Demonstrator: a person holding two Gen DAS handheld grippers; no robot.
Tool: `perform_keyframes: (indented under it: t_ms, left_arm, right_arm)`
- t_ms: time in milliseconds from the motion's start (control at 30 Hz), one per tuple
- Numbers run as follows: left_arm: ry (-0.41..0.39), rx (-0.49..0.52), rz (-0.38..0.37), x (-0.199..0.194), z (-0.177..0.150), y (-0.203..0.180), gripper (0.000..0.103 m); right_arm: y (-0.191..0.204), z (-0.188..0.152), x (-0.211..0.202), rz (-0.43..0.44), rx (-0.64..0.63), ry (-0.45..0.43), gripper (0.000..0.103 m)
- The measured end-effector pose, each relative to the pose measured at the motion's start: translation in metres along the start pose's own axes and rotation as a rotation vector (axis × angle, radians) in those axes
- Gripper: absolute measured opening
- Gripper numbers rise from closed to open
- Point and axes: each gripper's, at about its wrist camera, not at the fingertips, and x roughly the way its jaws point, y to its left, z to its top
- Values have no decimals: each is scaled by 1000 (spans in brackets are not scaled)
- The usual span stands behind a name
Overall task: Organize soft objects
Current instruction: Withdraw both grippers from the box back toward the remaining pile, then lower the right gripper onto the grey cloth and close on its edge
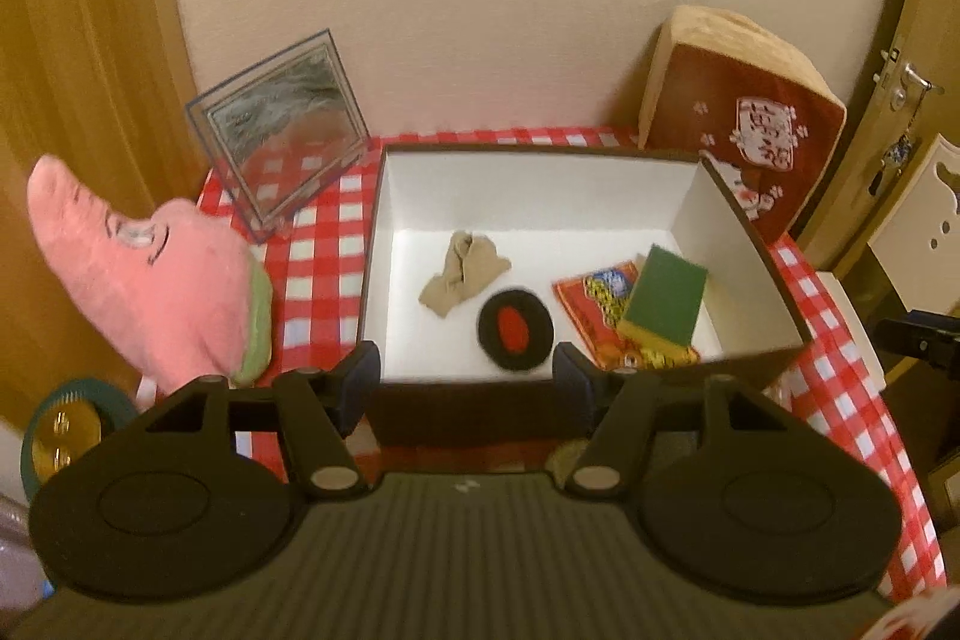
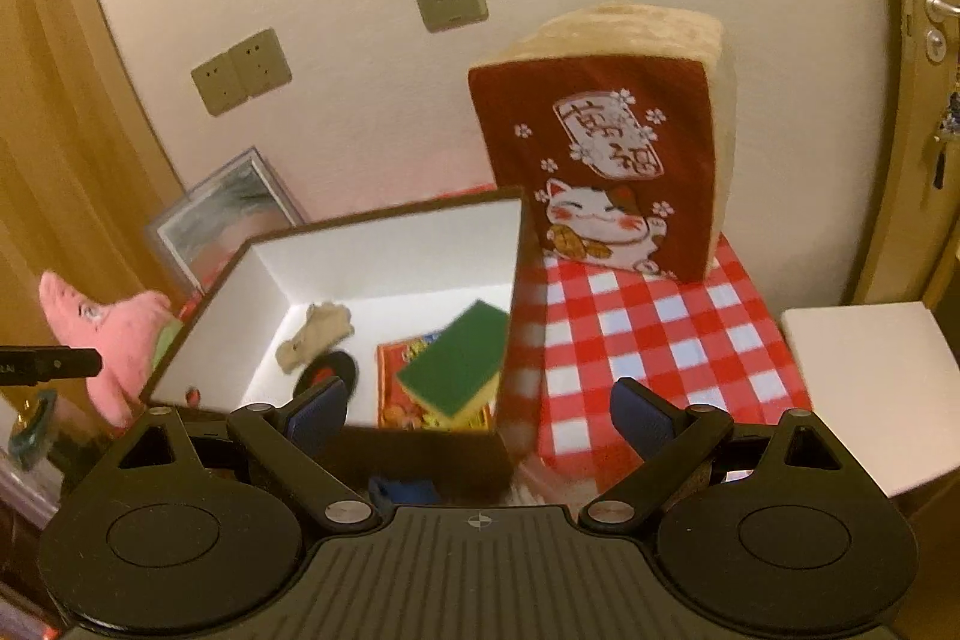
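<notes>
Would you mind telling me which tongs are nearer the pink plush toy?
Left. The left tongs hang open at the box's near wall, with the pink plush toy just off their left side; the right tongs sit at the box's far corner.

I've got the surface point(image 1: 312, 274) w/ red-white check cloth: open box point(image 1: 543, 196) sits mid, clear case point(image 1: 282, 130) tilted at back left, pink plush point(image 1: 150, 280) at left edge, cat cushion point(image 2: 606, 166) upright at back right by wall.

Fuzzy plush toy point(image 1: 150, 280), glossy box point(image 1: 708, 214)
</notes>
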Motion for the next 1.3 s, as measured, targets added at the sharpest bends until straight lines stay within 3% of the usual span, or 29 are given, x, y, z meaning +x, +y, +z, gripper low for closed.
perform_keyframes:
  t_ms: [600, 1000, 1167, 1300]
  left_arm:
    - [122, -76, 8, -12, -77, 6, 61]
    - [221, -110, -5, -3, -124, -1, 61]
    - [242, -103, -13, 1, -134, -4, 61]
    - [254, -85, -22, 3, -141, -9, 61]
  right_arm:
    - [3, -67, -24, -6, -22, 119, 93]
    - [10, -102, -16, 7, -33, 218, 84]
    - [26, -112, -11, 45, -69, 248, 82]
    - [55, -122, -4, 79, -168, 262, 82]
